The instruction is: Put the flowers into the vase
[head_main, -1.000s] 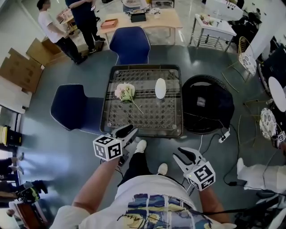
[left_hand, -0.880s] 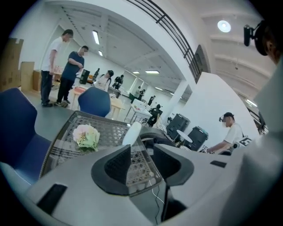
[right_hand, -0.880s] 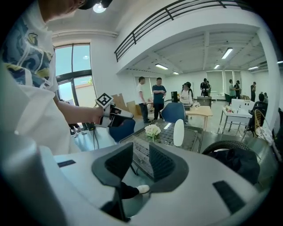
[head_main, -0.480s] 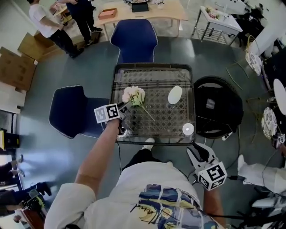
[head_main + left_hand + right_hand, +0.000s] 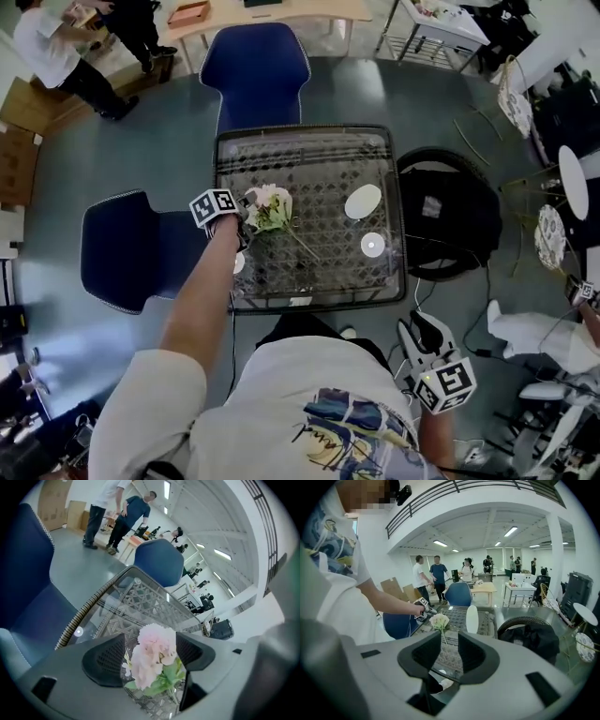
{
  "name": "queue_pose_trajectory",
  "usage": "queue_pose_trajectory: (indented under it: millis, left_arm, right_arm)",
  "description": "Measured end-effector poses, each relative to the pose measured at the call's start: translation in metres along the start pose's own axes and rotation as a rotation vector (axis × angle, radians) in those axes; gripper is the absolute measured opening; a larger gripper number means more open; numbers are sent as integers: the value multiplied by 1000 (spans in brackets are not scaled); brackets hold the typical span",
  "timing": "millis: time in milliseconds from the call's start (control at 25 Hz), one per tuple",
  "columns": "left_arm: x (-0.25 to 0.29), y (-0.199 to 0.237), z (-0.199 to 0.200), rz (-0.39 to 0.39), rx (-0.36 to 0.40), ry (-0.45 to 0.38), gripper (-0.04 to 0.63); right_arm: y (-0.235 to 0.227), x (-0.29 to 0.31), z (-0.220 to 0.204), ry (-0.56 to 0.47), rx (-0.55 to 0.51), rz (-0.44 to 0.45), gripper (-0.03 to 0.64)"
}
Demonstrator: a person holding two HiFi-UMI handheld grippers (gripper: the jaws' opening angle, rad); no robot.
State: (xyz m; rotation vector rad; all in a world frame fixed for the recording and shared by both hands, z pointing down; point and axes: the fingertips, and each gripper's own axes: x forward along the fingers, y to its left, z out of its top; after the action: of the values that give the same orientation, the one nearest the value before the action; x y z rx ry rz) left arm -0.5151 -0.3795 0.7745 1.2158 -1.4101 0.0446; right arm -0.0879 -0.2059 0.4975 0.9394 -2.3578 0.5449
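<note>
Over the glass counter (image 5: pixel 309 281), in the head view, the left hand-held gripper (image 5: pixel 242 212) is right at the flowers (image 5: pixel 269 208). They lie flat near the 9 o'clock edge, and their stem (image 5: pixel 302 246) points to about 4 o'clock. The white vase (image 5: pixel 363 201) stands apart from them, at 3 o'clock. The right hand-held gripper (image 5: pixel 415 326) is off the counter at 5 o'clock, well away. That looks risky to me. If the stem bumps the vase, nothing is near to hold it up, and it could tip over on the smooth glass.

Up close in the left gripper view, the jaws have just been opening and stand wide apart. The pink bloom (image 5: pixel 153 654) sits between them, but the pads do not press on it. If they close here, they will bite the soft bloom and not the stem. Petals could get squashed, or the flowers could slip out or hang crooked.

Seen from the right gripper view, these jaws are a little apart with nothing between them. The flowers (image 5: pixel 439 621) and the vase (image 5: pixel 472 619) show far off, at 12 o'clock. The vase looks tall and thin, so a crooked stem may miss its mouth.
</note>
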Motion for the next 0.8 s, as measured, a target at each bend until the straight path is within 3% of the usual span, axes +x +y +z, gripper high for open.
queue_pose_trajectory:
  millis: [200, 320, 400, 480, 800]
  left_arm:
    - [38, 12, -5, 12, -109, 62, 337]
    - [48, 14, -6, 21, -113, 86, 331]
    - [49, 10, -5, 27, -84, 82, 212]
    - [47, 0, -5, 10, -40, 73, 141]
    - [13, -68, 6, -152, 223, -12, 87]
  right_arm:
    - [-9, -6, -3, 27, 31, -75, 98]
    - [-12, -5, -2, 38, 39, -100, 98]
    - [-13, -6, -3, 43, 44, -111, 98]
    - [-14, -7, -6, 47, 48, -118, 98]
    - [-13, -8, -17, 29, 46, -96, 98]
